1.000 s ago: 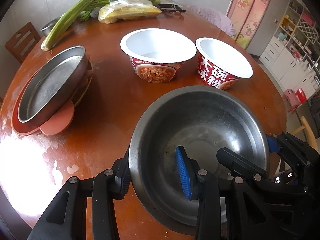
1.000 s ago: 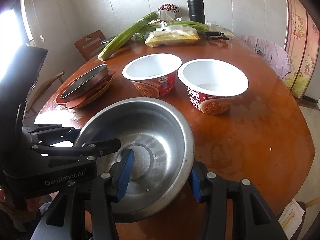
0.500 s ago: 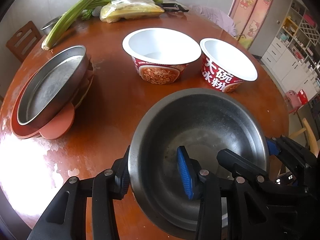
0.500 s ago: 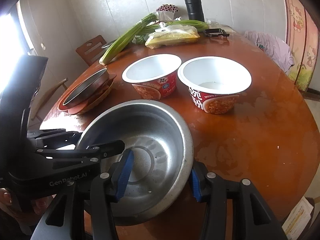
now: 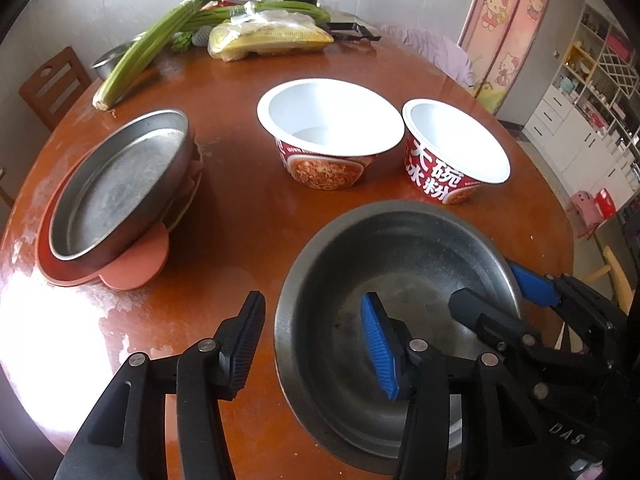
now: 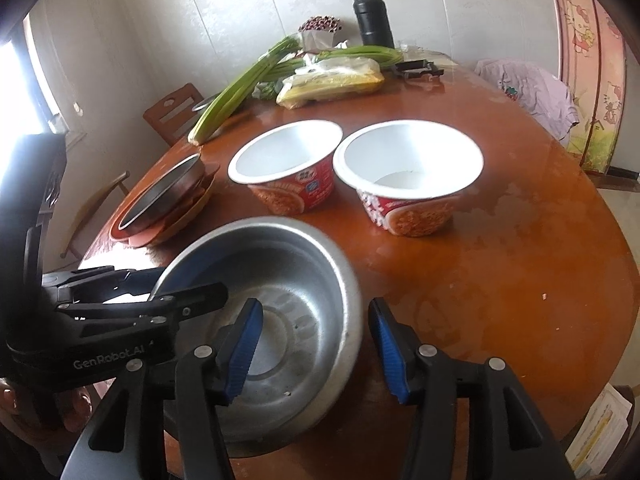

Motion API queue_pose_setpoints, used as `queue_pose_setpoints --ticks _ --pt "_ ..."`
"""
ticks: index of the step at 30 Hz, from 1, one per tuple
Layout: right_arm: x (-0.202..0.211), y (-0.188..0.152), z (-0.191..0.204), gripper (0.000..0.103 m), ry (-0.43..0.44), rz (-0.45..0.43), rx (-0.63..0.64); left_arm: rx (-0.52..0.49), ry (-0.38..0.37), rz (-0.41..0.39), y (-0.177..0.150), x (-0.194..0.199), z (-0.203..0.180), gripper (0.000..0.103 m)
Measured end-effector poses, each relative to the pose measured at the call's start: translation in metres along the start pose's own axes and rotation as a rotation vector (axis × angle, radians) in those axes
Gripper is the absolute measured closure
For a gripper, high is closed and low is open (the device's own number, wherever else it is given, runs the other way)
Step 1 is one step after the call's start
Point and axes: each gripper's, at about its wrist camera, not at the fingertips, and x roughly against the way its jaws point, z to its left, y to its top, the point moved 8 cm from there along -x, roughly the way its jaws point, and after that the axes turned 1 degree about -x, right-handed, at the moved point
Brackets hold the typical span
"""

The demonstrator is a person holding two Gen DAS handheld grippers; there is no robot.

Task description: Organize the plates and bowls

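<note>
Round brown wooden table (image 5: 248, 216), glossy and water-marked, occupied most of both views, with a tiled wall and a wooden chair (image 5: 52, 80) behind; at its far edge lay long green stalks (image 5: 160, 36), a bagged yellow packet (image 5: 272, 36) and a black flask (image 6: 372, 16); on the left side of the table stood a stack of plates (image 5: 120, 240), orange and brown, topped by a shallow steel pan (image 5: 120, 184), tilted; near the middle stood two empty white-lined paper bowls, the wider left paper bowl (image 5: 328, 132) and the right paper bowl (image 5: 456, 148), close together but apart; nearest the cameras sat the steel bowl (image 5: 400, 280), upright on the table, just in front of the paper bowls; the left gripper (image 5: 312, 344) straddled its left rim, one finger outside and the blue-padded one inside, jaws just opened and both pads clear of the metal; the right gripper (image 6: 316, 348) straddled the opposite rim likewise, jaws just opened, a gap visible on each side of the wall; neither held anything. Judgement: the steel bowl appeared released where it sat; the paper bowls lay directly beyond it from both sets of fingers, the right paper bowl nearer the right gripper, the plate stack nearer the left, so nesting the bowls would likely fall to the right hand.
</note>
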Motion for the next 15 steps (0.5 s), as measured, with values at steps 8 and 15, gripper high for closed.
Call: queue_pose_setpoints --ticks 8,15 --pt "0.007 0.008 -0.007 0.046 -0.01 -0.029 -0.025 -0.002 -0.009 -0.03 0.003 0.009 0.002 0.051" --pt "0.012 0.014 -0.01 0.045 -0.026 -0.051 -0.043 0.006 -0.009 -0.073 0.01 0.025 0.007 0.05"
